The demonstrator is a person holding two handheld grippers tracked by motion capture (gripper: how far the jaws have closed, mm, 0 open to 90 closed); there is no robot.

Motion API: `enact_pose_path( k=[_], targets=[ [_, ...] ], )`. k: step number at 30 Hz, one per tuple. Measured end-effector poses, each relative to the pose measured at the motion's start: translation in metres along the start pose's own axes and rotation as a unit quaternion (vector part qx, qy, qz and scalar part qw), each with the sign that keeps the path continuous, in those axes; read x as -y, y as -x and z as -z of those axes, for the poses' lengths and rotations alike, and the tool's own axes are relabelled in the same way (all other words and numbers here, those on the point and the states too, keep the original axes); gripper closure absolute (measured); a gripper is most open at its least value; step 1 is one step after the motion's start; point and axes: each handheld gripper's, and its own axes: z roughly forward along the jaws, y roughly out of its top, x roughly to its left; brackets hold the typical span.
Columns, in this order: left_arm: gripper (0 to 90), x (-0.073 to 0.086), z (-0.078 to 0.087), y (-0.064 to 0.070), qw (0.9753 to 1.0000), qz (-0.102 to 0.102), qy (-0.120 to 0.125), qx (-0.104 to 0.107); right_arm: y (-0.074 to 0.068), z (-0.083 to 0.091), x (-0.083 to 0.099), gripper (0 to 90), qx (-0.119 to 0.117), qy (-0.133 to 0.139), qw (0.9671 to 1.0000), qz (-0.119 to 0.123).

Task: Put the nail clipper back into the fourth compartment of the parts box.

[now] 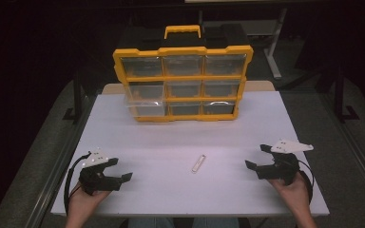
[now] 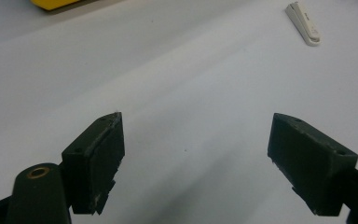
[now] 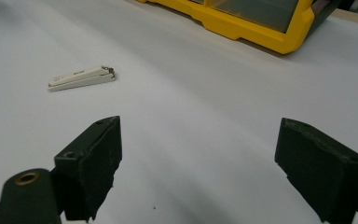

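Note:
A small white nail clipper (image 1: 198, 163) lies flat on the white table (image 1: 171, 137), midway between the two grippers; it appears far off in the left gripper view (image 2: 304, 22) and the right gripper view (image 3: 81, 78). My left gripper (image 1: 122, 170) rests at the front left, open and holding nothing (image 2: 196, 154). At the front right my right gripper (image 1: 257, 156) is open too, its jaws wide apart over bare table (image 3: 198, 158). A yellow organizer (image 1: 183, 83) with clear drawers stands upright at the back of the table; its lower left drawer (image 1: 145, 108) sticks out a little.
The organizer's yellow base edge (image 3: 242, 25) runs across the top of the right gripper view. A hand holds each gripper at the table's front edge. Dark floor and table legs (image 1: 275, 52) surround the table.

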Motion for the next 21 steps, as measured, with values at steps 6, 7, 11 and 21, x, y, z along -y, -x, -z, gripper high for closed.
enact_pose_path(
  k=[6,7,11,21],
  targets=[
    [18.6,0.0003,-0.0019,0.0009,1.0,0.004,0.002,-0.001,0.0021,0.0001,0.0014,13.9,-0.001,0.0,1.0,-0.001],
    [18.6,0.0004,-0.0016,0.0001,1.0,0.003,0.001,-0.001,0.0023,0.0,0.0018,13.9,-0.001,-0.002,1.0,-0.002],
    [18.5,0.0006,-0.0007,-0.002,1.0,-0.003,-0.004,-0.003,0.0008,-0.002,0.0016,13.9,-0.003,-0.004,1.0,0.001],
    [18.4,0.0032,-0.0006,-0.0016,1.0,0.003,-0.001,-0.004,-0.0019,-0.0042,0.0001,13.9,-0.009,-0.007,0.9999,0.007]
  ],
)
